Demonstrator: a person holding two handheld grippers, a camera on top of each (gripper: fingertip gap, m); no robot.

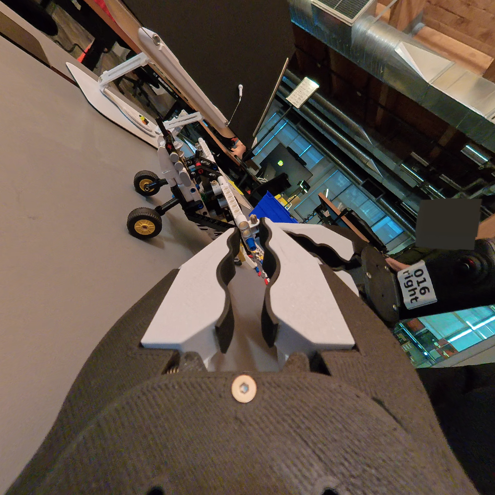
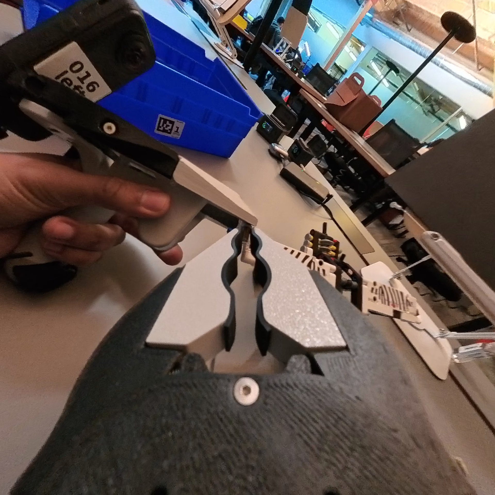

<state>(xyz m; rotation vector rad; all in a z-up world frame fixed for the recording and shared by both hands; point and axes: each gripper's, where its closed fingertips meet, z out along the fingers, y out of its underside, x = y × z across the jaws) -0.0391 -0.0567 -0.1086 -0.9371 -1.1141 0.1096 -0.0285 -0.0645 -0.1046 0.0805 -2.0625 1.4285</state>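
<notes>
Left claw (image 1: 250,235): closed on the near end of a white perforated beam (image 1: 232,199) belonging to a toy vehicle (image 1: 192,187) built from plastic bricks. The black pads (image 1: 232,242) press against the connector block at the beam's end, where a blue pin (image 1: 250,241) projects.

Toy vehicle: rests on the grey desk (image 1: 67,214), two black wheels with yellow hubs (image 1: 144,222) on the desk surface.

Right claw (image 2: 245,241): nearly closed, gripping a small grey-white piece (image 2: 246,250) at the same end of the assembly, directly beneath the left claw's fingertip (image 2: 235,207). The two claws touch or almost touch there.

A hand (image 2: 67,203) holds the left tool's grip. A blue bin (image 2: 187,88) stands behind on the desk; small black devices (image 2: 278,123) lie beyond it.
</notes>
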